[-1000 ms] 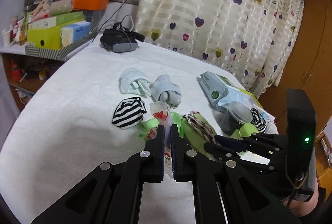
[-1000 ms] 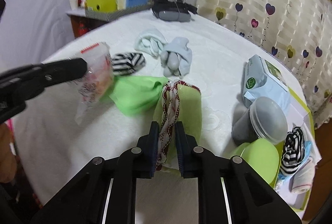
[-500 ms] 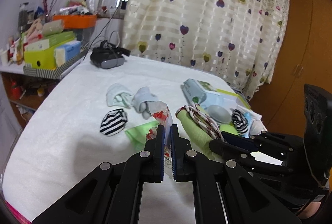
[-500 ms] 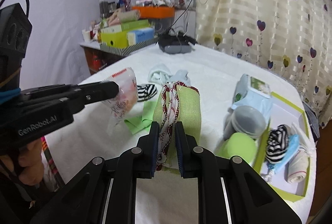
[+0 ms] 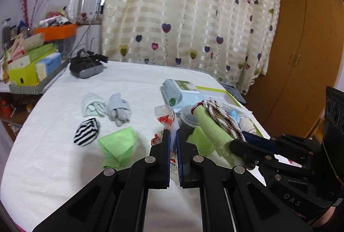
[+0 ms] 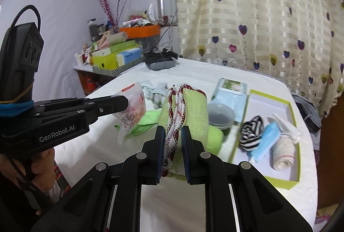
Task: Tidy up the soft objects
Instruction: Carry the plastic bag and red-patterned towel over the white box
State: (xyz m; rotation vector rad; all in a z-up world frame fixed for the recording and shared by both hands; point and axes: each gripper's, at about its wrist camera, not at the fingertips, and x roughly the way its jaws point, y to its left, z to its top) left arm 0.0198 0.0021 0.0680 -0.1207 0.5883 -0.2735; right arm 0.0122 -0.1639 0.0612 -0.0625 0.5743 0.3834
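So both claws are busy here; the left claw is clenched on a clear plastic packet with red print, holding it up over the white tabletop; the right claw is clamped on a light green cloth with a red-and-white wavy trim, gripping it by the trim edge so the cloth stands up off the tabletop. Out on the tabletop there's a bright green cloth lying crumpled just left of the packet, a black-and-white striped sock ball beside it, and a pale mint sock bundle touching a grey sock bundle further back; to the right sits a green-rimmed box with another striped sock roll, a blue roll and a cream rolled cloth already in it; a pack of wipes and a grey lidded tub sit just left of the box.
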